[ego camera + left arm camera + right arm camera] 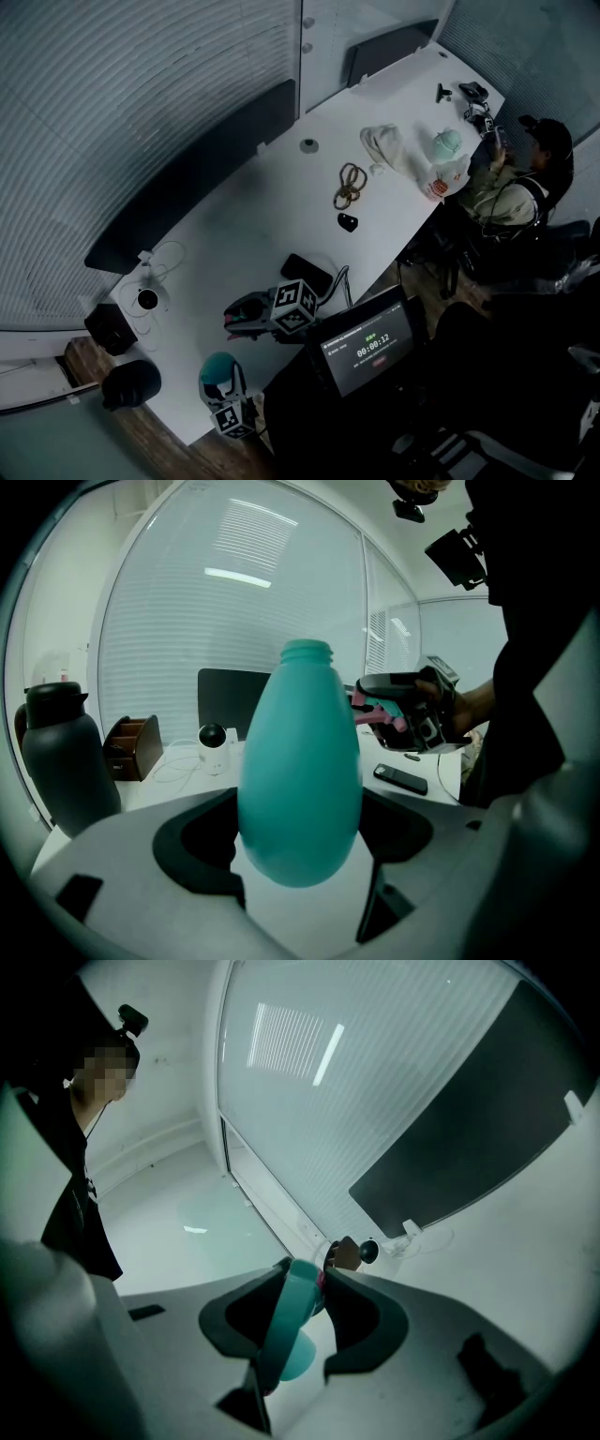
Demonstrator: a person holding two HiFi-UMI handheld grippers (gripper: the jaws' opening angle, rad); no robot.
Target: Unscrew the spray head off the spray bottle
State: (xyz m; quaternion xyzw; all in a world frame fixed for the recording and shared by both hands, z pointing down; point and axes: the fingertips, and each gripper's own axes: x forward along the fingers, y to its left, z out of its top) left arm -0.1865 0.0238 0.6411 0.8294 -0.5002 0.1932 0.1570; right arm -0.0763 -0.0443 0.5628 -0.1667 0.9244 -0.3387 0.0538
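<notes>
With left claw (300,806) clamped on the teal bottle (298,761) and right claw (302,1283) on the freed spray head (286,1321) — hold bottle steady, draw head clear of the bare neck (307,653), set down gently.

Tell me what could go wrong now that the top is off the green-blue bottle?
1. The bottle in the left gripper has an open neck. If it tips, anything inside could spill. I can't see whether it holds liquid.
2. The bottle is smooth and rounded, so it might slide out of the jaws.
3. The right gripper pinches the spray head by a thin part, so it could slip and drop onto the table.
</notes>
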